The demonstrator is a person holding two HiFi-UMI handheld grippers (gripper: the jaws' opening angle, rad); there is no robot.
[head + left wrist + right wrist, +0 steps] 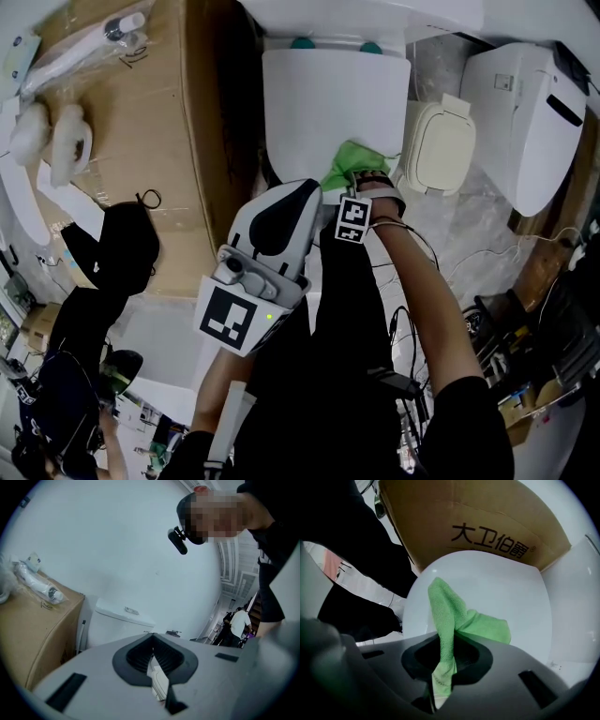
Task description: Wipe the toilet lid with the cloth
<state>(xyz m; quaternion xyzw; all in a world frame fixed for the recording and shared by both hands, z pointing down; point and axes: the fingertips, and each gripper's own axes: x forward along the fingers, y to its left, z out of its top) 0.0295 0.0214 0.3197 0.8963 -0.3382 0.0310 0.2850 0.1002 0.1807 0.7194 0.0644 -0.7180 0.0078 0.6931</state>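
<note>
The white toilet lid [333, 98] lies closed below me, and it fills the right gripper view [501, 588]. A green cloth [350, 165] rests on the lid's near right edge. My right gripper [361, 187] is shut on the cloth. In the right gripper view the cloth [450, 616] runs up from between the jaws of the right gripper [443, 667] and spreads over the lid. My left gripper [298, 195] hangs raised in front of the lid's near edge, off the lid. Its jaws are shut on nothing, and the left gripper [153, 665] points at a white wall and a toilet tank [117, 620].
A tall cardboard box [122, 141] stands left of the toilet, with wrapped fittings [84, 42] on top. A cream seat part [441, 145] and another white toilet unit [530, 112] stand to the right. Cables [487, 262] lie on the floor. A black bag [127, 244] sits at left.
</note>
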